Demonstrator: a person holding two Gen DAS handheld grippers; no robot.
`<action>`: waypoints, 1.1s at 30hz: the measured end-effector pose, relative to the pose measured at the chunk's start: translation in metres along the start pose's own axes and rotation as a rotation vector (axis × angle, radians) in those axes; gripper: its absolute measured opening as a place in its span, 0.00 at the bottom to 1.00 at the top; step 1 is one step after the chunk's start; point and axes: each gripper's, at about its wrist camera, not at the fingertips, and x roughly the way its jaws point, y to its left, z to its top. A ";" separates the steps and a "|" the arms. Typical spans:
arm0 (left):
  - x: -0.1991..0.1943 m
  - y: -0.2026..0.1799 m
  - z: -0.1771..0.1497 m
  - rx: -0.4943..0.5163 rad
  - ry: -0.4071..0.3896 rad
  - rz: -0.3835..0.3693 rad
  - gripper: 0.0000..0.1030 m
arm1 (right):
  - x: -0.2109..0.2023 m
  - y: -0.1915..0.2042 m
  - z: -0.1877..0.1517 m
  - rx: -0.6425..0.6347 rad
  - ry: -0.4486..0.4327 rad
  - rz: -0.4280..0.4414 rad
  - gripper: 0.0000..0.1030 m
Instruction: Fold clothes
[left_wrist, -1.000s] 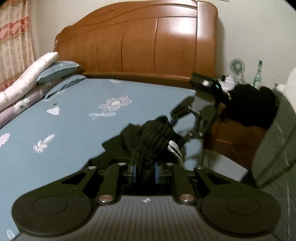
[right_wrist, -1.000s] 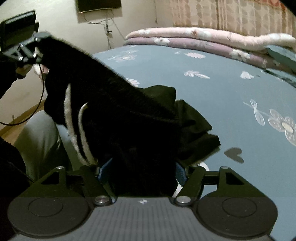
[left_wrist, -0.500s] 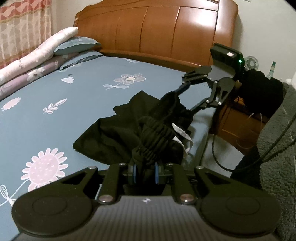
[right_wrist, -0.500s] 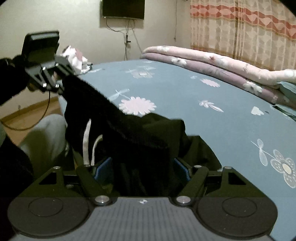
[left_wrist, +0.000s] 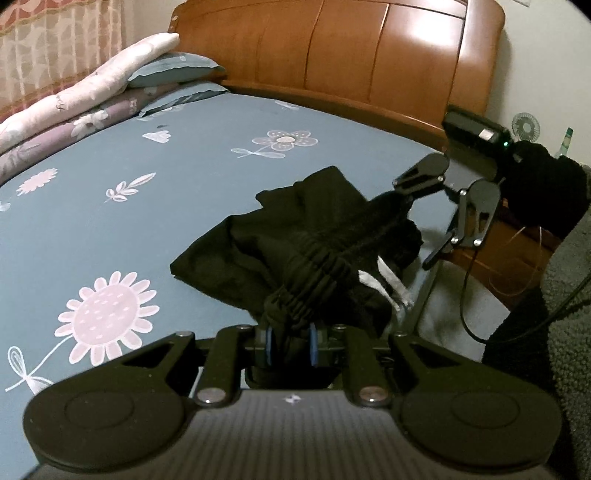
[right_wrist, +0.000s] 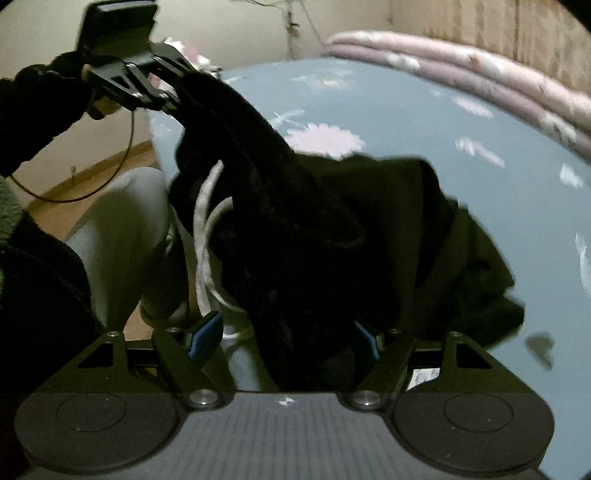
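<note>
**Black trousers stretched over the bed edge**

Blue flowered sheet (left_wrist: 184, 192) covers the bed below a wooden headboard (left_wrist: 351, 55). At left, folded quilts (left_wrist: 74, 99) lie by the curtain. The left gripper (left_wrist: 289, 345) is clamped on the trousers' (left_wrist: 295, 236) gathered waistband. A white drawstring (right_wrist: 201, 236) dangles between. At right, the right gripper (right_wrist: 282, 339) has the waistband between parted jaws; grip unclear.

A bed (left_wrist: 184, 155) with a blue flowered sheet carries black trousers (left_wrist: 295, 236) near its right edge, pillows (left_wrist: 177, 70) and rolled quilts (left_wrist: 74, 99) far left.
</note>
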 end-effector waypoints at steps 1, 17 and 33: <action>0.002 0.000 0.001 0.003 0.005 0.004 0.16 | 0.001 0.000 -0.001 0.018 -0.009 0.016 0.71; 0.048 0.027 0.111 0.173 -0.001 0.277 0.17 | -0.076 0.022 0.034 0.002 -0.212 -0.300 0.22; 0.187 -0.014 0.278 0.436 -0.145 0.313 0.17 | -0.136 -0.033 0.015 0.364 -0.413 -0.568 0.19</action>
